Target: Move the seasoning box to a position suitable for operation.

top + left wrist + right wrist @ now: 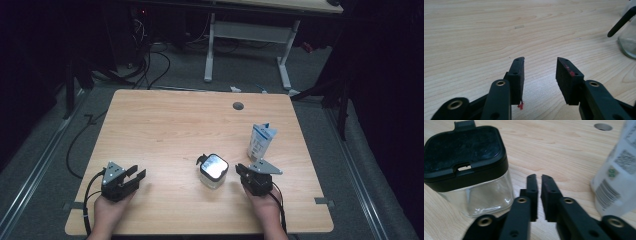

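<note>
A square clear glass jar (214,170) with a black flip lid stands near the table's front middle; in the right gripper view the jar (466,162) is close on the left. My right gripper (239,170) lies just right of it, its jaws (539,177) nearly together with only a thin slit and nothing between them. A white and blue pouch (260,141) stands upright behind that gripper, and the pouch (619,170) is at the right edge of its view. My left gripper (139,173) rests at the front left, jaws (540,62) apart over bare wood, and the jar's edge (627,40) is far to its right.
The wooden table (165,125) has a round cable hole (238,106) near its far edge. Beyond it stands a white-legged desk (247,35), with cables on the grey floor (150,65). A hand holds each gripper at the table's near edge.
</note>
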`<action>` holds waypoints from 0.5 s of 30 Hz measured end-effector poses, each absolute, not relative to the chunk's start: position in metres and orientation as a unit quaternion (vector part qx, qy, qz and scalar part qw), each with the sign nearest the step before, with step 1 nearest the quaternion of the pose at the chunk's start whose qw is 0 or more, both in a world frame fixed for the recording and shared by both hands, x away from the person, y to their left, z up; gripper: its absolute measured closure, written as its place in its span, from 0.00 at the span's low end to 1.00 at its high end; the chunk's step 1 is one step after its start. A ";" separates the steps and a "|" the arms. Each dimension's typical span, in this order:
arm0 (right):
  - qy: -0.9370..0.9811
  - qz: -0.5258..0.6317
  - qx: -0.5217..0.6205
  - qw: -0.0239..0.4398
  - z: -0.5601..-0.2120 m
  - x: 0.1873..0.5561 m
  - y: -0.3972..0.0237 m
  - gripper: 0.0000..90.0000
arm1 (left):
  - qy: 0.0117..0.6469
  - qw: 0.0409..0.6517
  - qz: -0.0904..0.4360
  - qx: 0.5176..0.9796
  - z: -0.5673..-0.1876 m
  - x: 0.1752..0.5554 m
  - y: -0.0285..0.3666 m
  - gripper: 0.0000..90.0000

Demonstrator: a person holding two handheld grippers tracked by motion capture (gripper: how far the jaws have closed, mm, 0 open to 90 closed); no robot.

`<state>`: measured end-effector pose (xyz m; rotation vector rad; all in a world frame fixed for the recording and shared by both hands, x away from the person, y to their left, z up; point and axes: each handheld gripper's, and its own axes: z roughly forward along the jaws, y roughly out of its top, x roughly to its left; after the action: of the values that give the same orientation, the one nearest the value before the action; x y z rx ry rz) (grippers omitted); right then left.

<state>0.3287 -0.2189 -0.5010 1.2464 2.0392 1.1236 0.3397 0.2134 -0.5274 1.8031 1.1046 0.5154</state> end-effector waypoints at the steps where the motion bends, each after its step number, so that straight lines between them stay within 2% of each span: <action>1: 0.750 0.414 0.453 0.247 -0.502 0.330 -0.217 1.00 | 0.447 0.464 0.211 0.735 -0.527 0.339 0.213 0.70; 7: 0.758 0.414 0.446 0.235 -0.506 0.330 -0.210 1.00 | 0.431 0.466 0.219 0.741 -0.526 0.334 0.203 0.82; 15: 0.762 0.407 0.441 0.242 -0.509 0.333 -0.194 1.00 | 0.426 0.470 0.211 0.743 -0.525 0.330 0.196 0.85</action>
<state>0.3332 -0.1944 -0.5094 1.2064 2.0845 1.1123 0.3304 0.1962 -0.5254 1.8216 1.0444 0.5158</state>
